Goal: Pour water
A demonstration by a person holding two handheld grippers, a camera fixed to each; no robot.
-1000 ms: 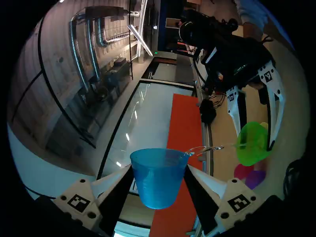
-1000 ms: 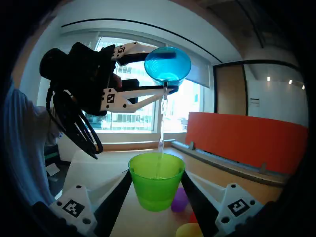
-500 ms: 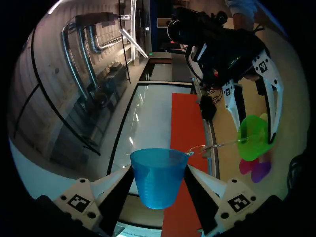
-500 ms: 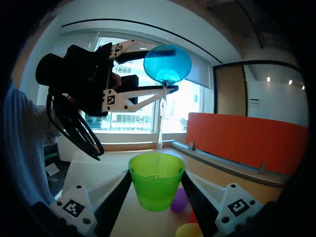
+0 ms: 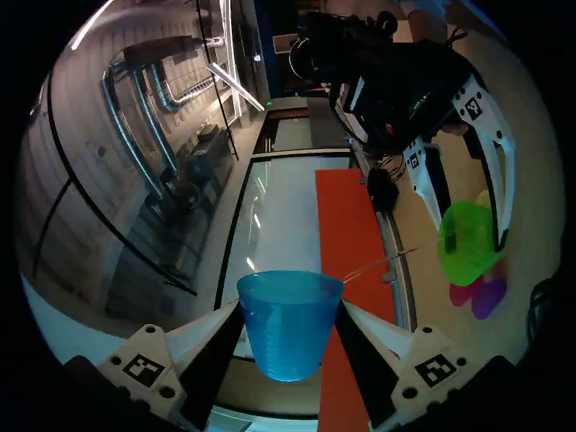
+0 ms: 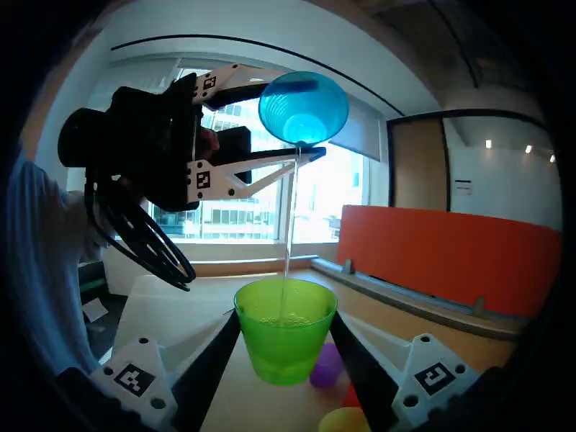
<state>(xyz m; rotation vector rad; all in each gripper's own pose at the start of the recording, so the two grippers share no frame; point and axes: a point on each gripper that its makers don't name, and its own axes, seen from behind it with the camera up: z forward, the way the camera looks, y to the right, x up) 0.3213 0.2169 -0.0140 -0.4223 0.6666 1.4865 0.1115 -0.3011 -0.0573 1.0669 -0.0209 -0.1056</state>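
Water (image 6: 290, 216) streams off tilted blue cup (image 5: 289, 327) rim into green cup (image 6: 286, 342); left tool (image 5: 289, 308) clamps blue, right tool (image 6: 286, 318) green.

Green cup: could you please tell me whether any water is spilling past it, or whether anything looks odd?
Nothing stands out. The thin stream from the tilted blue cup falls inside the green cup, and I see no spill around it.

Bright window (image 6: 237, 209) with buildings outside, orange partition (image 6: 446, 252) along light wooden desk (image 6: 381, 309), white wall (image 6: 288, 29) above, exposed silver ducts (image 5: 133, 129), recessed spotlights (image 6: 529, 149) far right.
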